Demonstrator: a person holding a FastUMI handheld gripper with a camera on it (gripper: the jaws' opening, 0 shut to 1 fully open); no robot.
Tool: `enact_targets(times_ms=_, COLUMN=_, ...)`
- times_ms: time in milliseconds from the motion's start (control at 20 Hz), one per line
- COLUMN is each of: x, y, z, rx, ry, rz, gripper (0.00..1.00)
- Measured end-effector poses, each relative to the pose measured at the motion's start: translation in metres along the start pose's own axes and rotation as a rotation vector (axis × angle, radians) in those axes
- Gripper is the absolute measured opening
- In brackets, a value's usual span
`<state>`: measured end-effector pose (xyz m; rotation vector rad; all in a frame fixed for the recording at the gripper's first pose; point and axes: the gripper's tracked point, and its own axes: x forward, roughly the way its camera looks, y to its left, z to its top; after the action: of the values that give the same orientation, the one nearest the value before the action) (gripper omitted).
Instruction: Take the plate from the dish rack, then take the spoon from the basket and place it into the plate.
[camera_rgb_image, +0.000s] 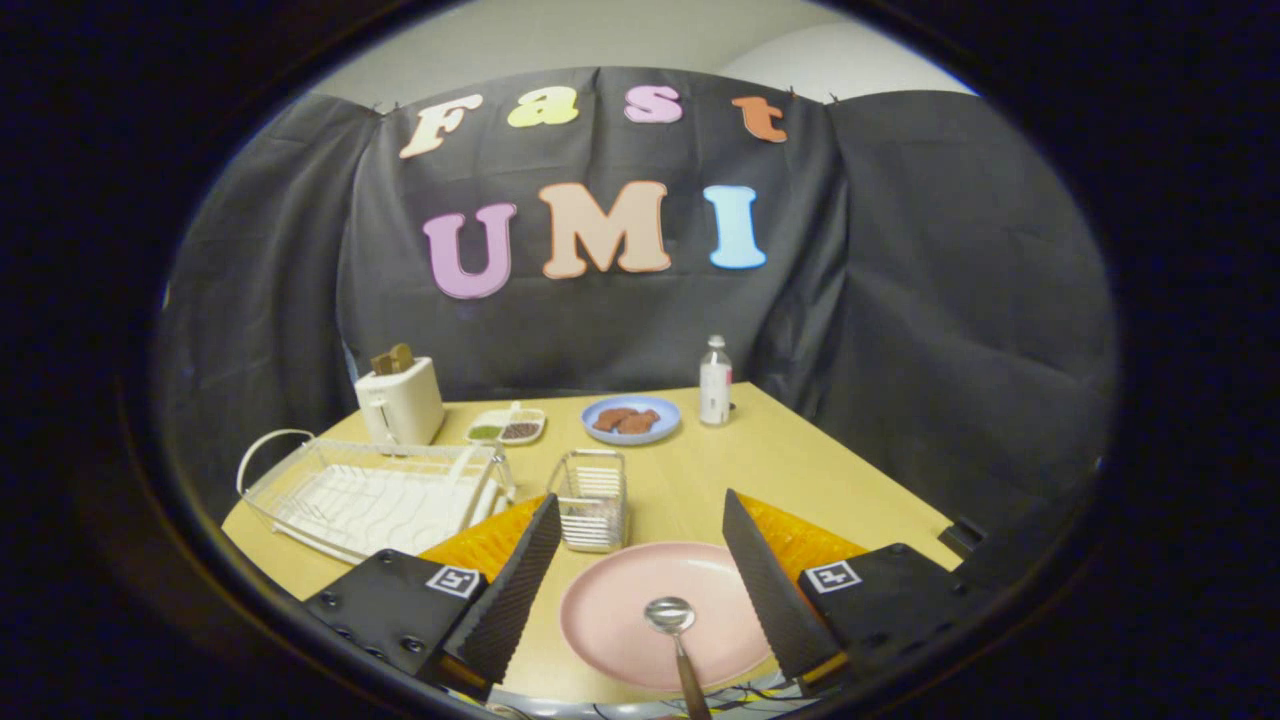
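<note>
Claw (640, 520) spread wide, nothing gripped; fingers straddle the pink plate (620, 620). Metal spoon (675, 630) lies in the plate, bowl near centre, handle over the near rim: placement looks done. Wire basket (592, 500) stands just beyond, white dish rack (370, 495) beside it, both emptied. Pale wood surface (800, 470), black cloth walls behind.

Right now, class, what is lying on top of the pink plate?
A metal spoon lies on the pink plate, bowl near the middle, handle running back over the near rim. The open gripper fingers flank the plate, touching nothing. The handle's far end is cut off from sight.
</note>
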<state>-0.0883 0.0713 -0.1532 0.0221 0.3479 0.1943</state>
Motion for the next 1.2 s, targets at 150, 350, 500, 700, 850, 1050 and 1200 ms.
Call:
enact_targets(times_ms=150, x=-0.008, y=0.04, z=0.051, rx=-0.004, ry=-0.07, rz=0.061, gripper=1.0)
enact_targets(times_ms=350, x=-0.021, y=0.08, z=0.105, rx=0.019, ry=-0.149, rz=0.126, gripper=1.0)
enact_targets(times_ms=500, x=-0.031, y=0.095, z=0.128, rx=0.045, ry=-0.181, rz=0.15, gripper=1.0)
enact_targets(times_ms=700, x=-0.039, y=0.1, z=0.136, rx=0.039, ry=-0.185, rz=0.152, gripper=1.0)
enact_targets(times_ms=850, x=-0.044, y=0.1, z=0.138, rx=0.028, ry=-0.187, rz=0.151, gripper=1.0)
enact_targets(times_ms=1050, x=-0.047, y=0.096, z=0.139, rx=0.026, ry=-0.19, rz=0.14, gripper=1.0)
enact_targets(times_ms=1200, x=-0.048, y=0.094, z=0.137, rx=0.028, ry=-0.189, rz=0.131, gripper=1.0)
